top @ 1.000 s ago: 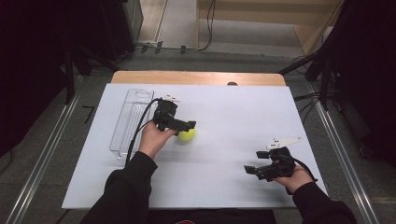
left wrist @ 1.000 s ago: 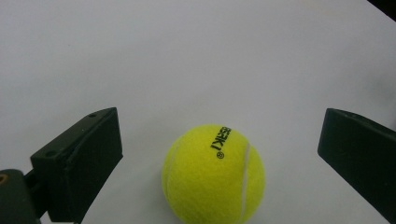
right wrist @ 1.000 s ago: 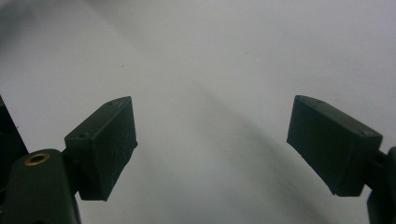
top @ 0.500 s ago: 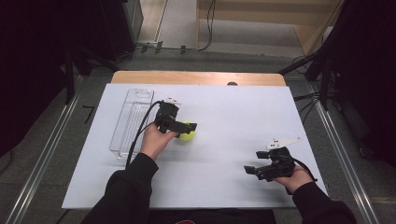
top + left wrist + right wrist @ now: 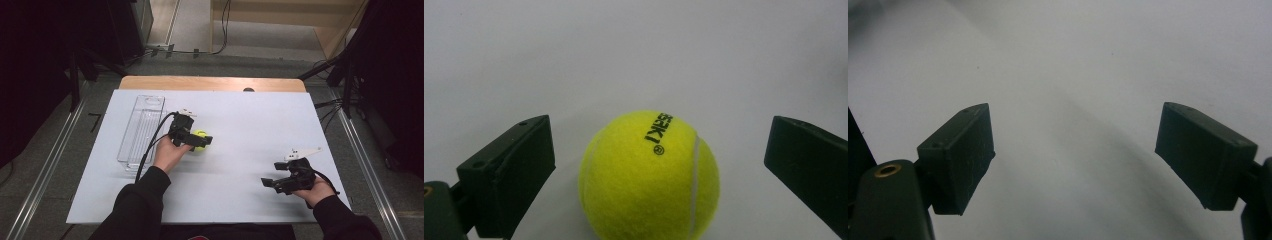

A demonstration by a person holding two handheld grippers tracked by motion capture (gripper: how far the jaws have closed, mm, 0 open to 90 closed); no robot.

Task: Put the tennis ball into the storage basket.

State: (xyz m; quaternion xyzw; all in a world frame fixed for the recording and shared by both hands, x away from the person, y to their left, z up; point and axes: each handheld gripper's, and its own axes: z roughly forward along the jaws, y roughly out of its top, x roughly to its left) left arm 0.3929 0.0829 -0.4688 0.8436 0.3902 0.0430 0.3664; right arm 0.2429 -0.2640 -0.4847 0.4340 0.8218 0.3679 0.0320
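The left gripper point(image 5: 659, 175), having edged forward, is straddling the tennis ball point(image 5: 649, 175) mid-table with jaws spread, ready for closing.

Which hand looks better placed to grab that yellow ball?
Left. The left gripper has its jaws open on either side of the tennis ball; the right gripper sits far off, open over bare table.

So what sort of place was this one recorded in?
Probably a lab or data-collection station, not a home: a white table bare but for a tennis ball and clear tray, dark curtains at both sides, and cables on the floor.
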